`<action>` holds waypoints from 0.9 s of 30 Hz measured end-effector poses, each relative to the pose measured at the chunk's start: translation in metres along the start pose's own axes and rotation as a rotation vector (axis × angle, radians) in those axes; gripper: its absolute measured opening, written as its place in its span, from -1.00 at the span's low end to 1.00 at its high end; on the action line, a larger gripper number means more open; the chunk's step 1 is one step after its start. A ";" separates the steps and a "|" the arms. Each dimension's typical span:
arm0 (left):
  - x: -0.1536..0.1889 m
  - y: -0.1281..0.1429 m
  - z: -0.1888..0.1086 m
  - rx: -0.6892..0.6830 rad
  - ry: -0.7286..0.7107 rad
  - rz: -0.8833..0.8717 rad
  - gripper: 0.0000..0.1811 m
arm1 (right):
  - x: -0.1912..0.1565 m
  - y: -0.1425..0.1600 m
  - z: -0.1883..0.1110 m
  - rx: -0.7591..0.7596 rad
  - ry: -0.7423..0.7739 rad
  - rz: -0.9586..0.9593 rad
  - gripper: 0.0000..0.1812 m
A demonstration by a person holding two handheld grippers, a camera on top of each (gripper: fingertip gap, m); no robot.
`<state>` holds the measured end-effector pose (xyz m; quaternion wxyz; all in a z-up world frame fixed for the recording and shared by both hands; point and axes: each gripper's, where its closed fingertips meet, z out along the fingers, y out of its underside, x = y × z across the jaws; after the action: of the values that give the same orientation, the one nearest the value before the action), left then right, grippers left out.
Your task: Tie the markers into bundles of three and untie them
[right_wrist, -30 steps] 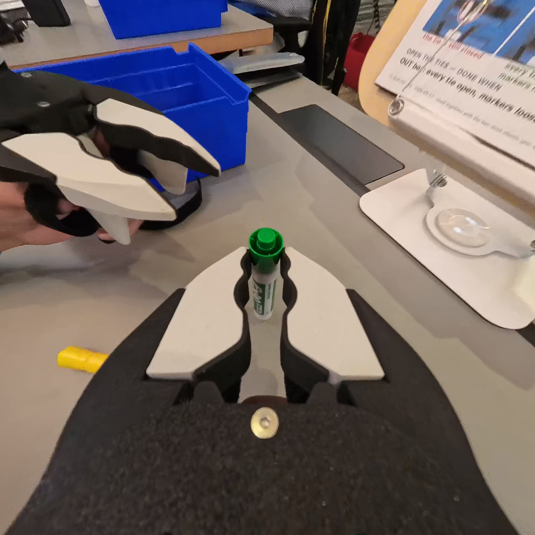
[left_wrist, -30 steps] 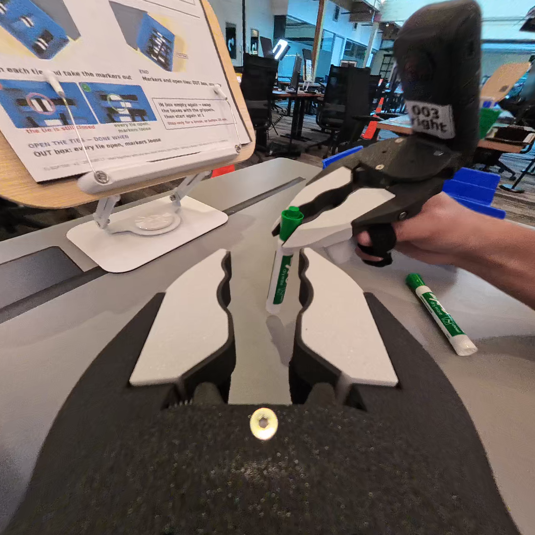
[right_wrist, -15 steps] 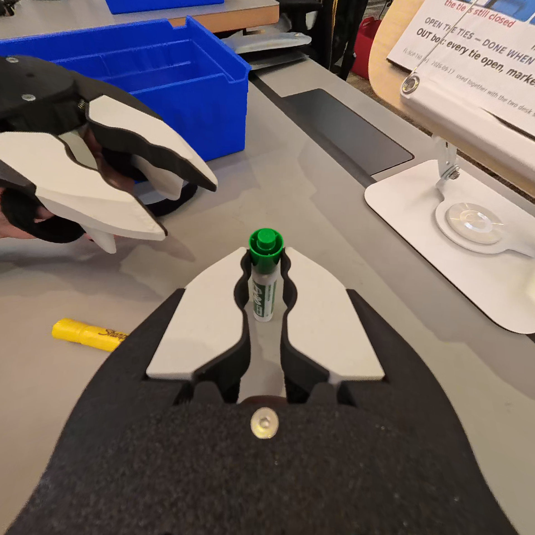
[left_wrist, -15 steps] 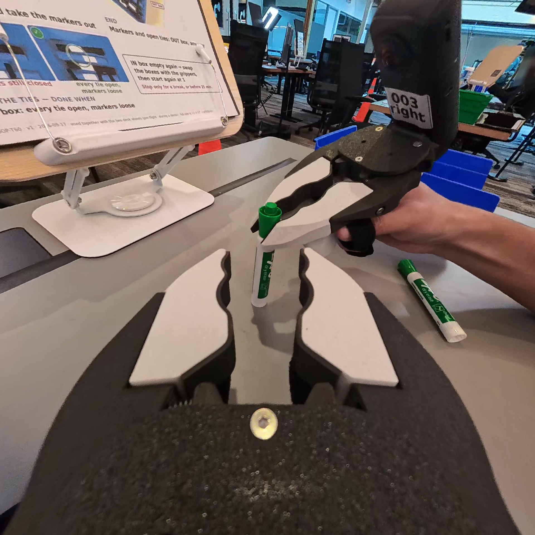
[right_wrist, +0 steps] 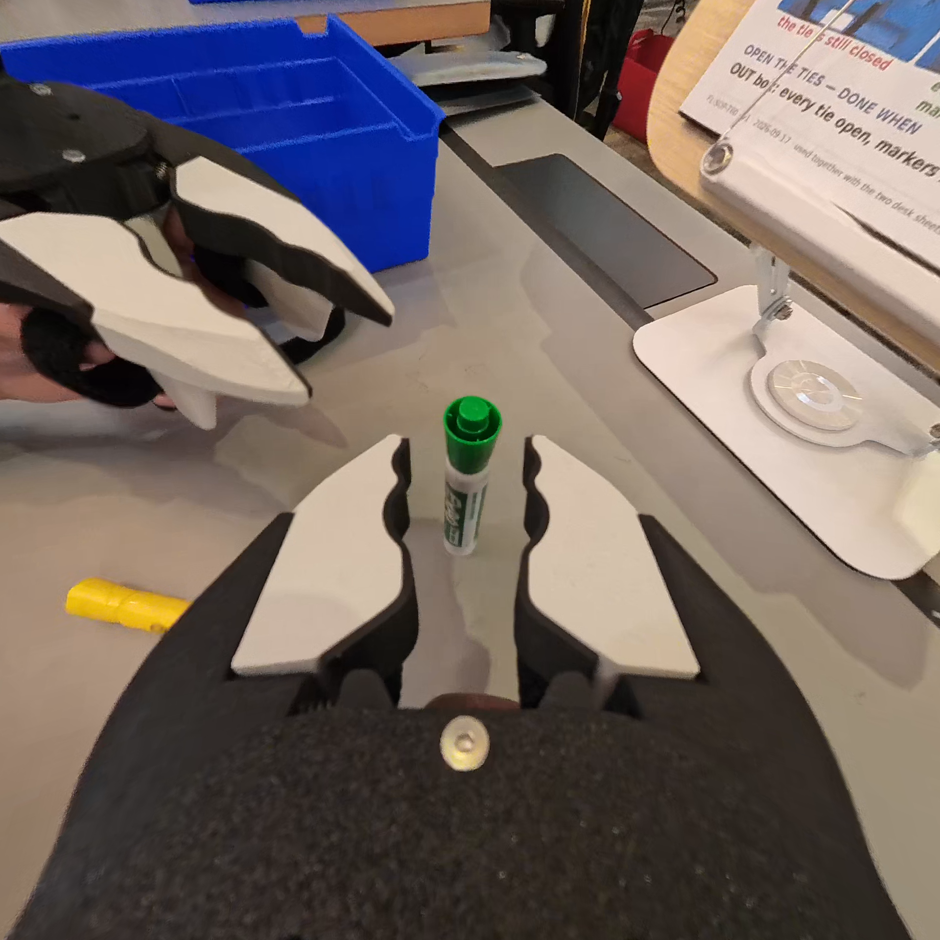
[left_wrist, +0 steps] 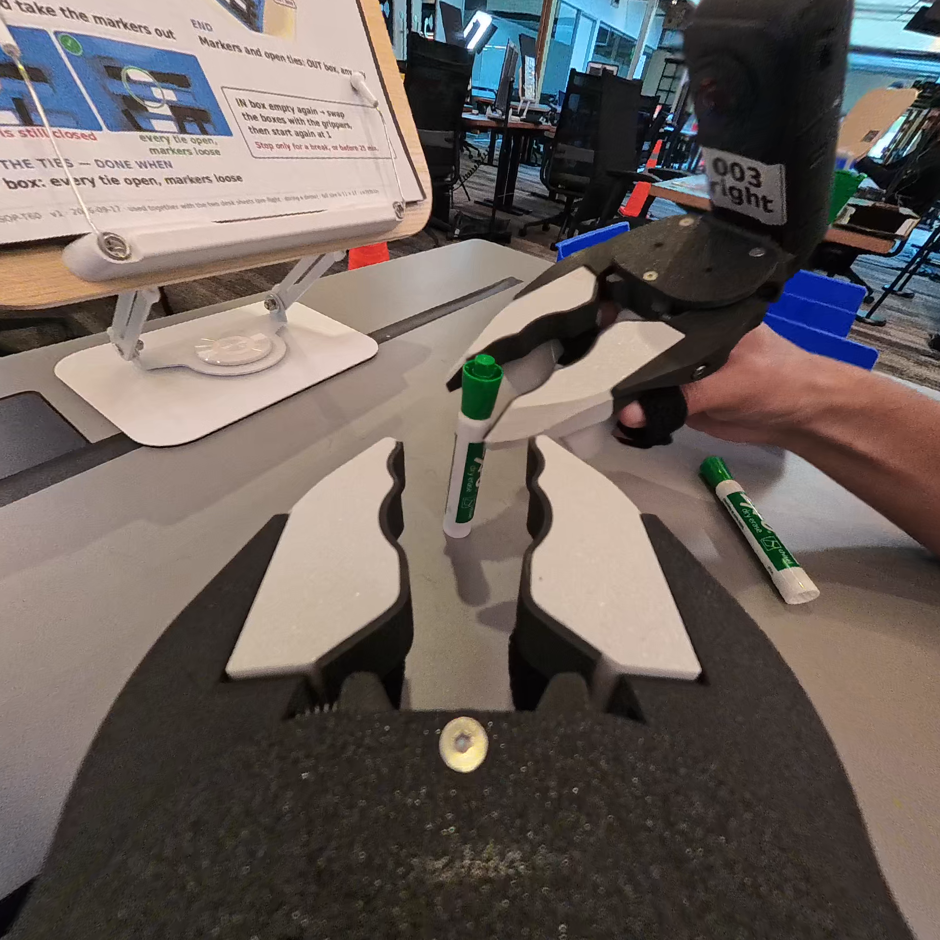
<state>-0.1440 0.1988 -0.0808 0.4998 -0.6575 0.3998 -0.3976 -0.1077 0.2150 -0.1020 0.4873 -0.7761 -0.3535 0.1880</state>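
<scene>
On grey table point(right_wrist: 508, 315), upright green marker point(right_wrist: 468, 478) stands untouched between right gripper's point(right_wrist: 465, 447) spread jaws; left gripper point(left_wrist: 463, 447) also spread.

White-barrelled dry-erase marker with green cap and green label point(right_wrist: 467, 478): standing upright on the grey tabletop, cap up, butt end down, dead centre between the right gripper's spread fingers, touching neither. Second identical white-and-green capped marker point(left_wrist: 756, 529): lying flat on the table at roughly 3 o'clock from the standing one in the left wrist view, cap pointing to 11 o'clock. Yellow cylindrical marker point(right_wrist: 124, 605): lying flat at 8 o'clock in the right wrist view, partly hidden.
</scene>
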 end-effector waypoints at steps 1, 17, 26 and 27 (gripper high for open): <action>-0.001 -0.001 -0.001 0.006 -0.002 -0.005 -0.50 | 0.001 0.000 -0.007 -0.012 0.019 -0.021 -0.52; -0.023 -0.008 -0.013 0.029 -0.082 -0.029 -0.50 | -0.176 0.070 -0.006 -0.491 -0.527 -0.868 -0.52; -0.025 -0.007 -0.015 0.028 -0.068 -0.061 -0.51 | -0.172 0.086 -0.001 -0.643 -0.577 -0.897 -0.80; -0.025 -0.006 -0.015 0.024 -0.071 -0.052 -0.51 | -0.173 0.082 -0.003 -0.625 -0.570 -0.882 -0.80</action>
<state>-0.1659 0.2177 -0.0750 0.5108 -0.6755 0.3597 -0.3918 -0.1931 0.0639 -0.1828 0.1547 -0.5821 -0.7963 0.0561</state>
